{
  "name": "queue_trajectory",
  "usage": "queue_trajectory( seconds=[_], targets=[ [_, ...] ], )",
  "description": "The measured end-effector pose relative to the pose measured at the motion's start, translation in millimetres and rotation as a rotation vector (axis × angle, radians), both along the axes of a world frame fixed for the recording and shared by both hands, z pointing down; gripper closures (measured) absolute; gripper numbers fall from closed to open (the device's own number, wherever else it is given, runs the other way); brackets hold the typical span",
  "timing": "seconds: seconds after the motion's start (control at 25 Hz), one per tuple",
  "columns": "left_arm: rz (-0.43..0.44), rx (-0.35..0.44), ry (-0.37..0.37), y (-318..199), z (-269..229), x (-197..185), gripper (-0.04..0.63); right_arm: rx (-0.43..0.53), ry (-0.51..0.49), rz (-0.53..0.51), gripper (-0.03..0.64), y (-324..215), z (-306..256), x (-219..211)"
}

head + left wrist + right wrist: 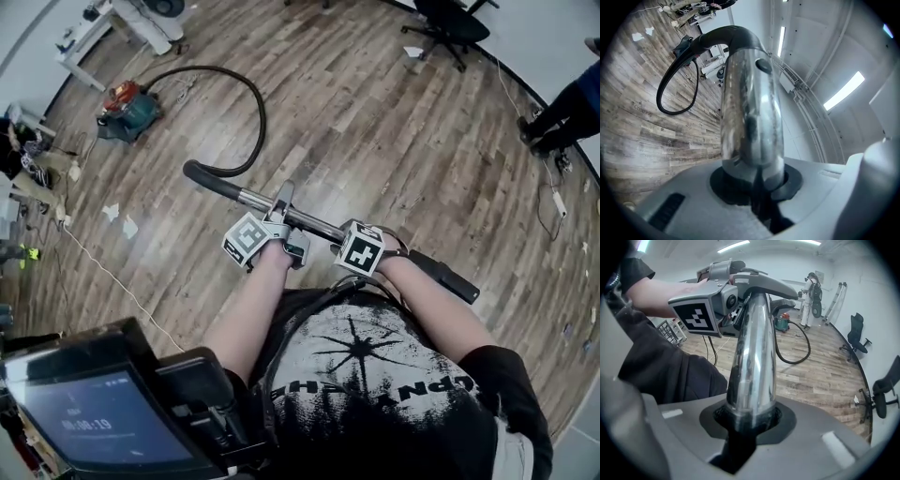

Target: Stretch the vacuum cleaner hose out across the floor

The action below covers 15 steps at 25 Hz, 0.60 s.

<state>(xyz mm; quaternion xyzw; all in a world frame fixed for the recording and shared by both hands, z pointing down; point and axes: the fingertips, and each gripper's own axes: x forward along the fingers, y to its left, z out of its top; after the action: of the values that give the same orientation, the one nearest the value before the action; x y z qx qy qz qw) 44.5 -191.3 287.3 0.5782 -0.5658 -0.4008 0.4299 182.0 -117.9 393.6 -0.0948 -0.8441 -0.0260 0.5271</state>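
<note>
The vacuum cleaner (127, 111) stands at the far left of the wooden floor. Its black hose (246, 103) arcs from it to the curved black handle (202, 175) of the chrome wand (314, 223), which I hold level in front of me. My left gripper (281, 223) is shut on the wand (750, 117) near the handle end. My right gripper (345, 239) is shut on the same tube (752, 366), a little further along. The wand's dark far end (450, 279) sticks out to the right. The hose (677, 93) lies in a loop (799, 352) on the floor.
A white table (127, 23) stands beyond the vacuum cleaner. Office chairs (450, 23) are at the back right, and a person (562, 108) stands at the right edge. A white cable (103, 267) and paper scraps (120, 220) lie on the left floor. A screen (94, 417) sits at the lower left.
</note>
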Motion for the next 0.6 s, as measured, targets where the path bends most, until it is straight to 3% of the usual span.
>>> queue_trajectory(
  seconds=[0.12,0.6],
  targets=[
    [-0.003,0.009,-0.004,2.4,-6.7,7.9,0.545,0.02,-0.018,-0.005,0.52,1.6,-5.2,6.7],
    [-0.016,0.005,-0.004,50.8,-12.9,-21.3,0.545,0.049,-0.017,-0.008,0.526,50.9,-9.1,-21.5]
  ],
)
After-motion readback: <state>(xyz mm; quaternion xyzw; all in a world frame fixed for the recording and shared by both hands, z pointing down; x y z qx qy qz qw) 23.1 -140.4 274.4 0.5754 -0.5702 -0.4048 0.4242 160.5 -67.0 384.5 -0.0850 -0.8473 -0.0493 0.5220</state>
